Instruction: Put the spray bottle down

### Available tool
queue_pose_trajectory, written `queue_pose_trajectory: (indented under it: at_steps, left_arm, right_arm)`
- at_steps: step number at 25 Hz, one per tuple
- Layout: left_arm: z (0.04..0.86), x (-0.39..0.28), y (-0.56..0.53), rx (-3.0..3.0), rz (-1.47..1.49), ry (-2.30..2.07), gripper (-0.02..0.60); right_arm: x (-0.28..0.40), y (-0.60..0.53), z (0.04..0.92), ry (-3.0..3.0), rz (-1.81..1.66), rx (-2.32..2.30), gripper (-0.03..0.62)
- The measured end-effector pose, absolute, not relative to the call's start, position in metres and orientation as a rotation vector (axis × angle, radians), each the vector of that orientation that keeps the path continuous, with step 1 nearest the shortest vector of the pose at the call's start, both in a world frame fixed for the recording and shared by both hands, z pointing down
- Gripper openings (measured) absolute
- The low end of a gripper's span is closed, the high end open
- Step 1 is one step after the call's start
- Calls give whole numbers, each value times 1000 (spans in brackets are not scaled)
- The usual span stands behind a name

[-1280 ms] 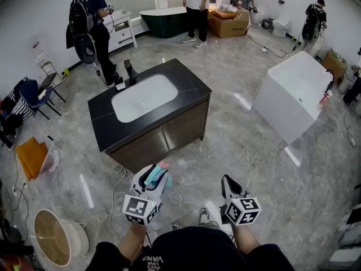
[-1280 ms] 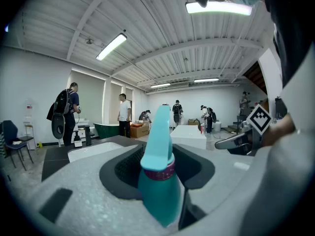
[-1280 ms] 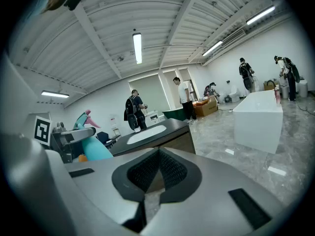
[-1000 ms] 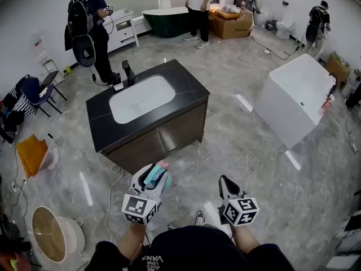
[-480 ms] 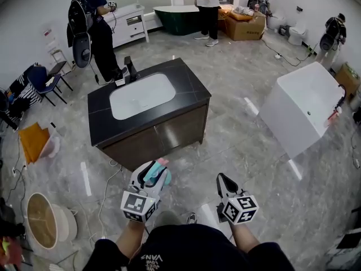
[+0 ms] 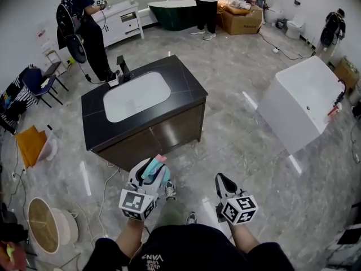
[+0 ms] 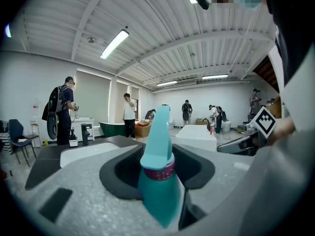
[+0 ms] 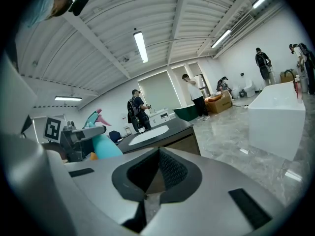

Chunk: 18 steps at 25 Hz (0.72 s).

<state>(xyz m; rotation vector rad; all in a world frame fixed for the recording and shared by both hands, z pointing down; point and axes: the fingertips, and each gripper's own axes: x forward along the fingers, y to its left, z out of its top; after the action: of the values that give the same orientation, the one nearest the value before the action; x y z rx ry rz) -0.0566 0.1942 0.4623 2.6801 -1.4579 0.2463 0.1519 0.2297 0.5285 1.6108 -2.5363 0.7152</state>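
A teal spray bottle with a pink nozzle tip sits between the jaws of my left gripper, which is shut on its body. In the left gripper view the bottle stands upright with its neck and trigger head rising above the jaws. My right gripper hovers to the right at about the same height, jaws together and nothing in them. From the right gripper view the bottle shows at the left. Ahead stands a black-topped vanity with a white sink basin and a black faucet.
A white bathtub stands at the right. People stand at the far side of the room. At the left are chairs, an orange bag and a round basin. A cable trails on the grey floor.
Both grippers have moved forward toward the vanity, which now lies closer below. The left gripper stays shut on the bottle; the right stays shut.
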Motion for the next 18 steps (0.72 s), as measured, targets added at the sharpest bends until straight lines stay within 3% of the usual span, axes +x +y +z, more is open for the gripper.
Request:
queue_pose_trajectory:
  at_steps: [18]
  left_arm:
    - [461, -82, 38, 2751, 230, -1331, 179]
  right_arm:
    - [121, 92, 515, -2473, 684, 1742, -2]
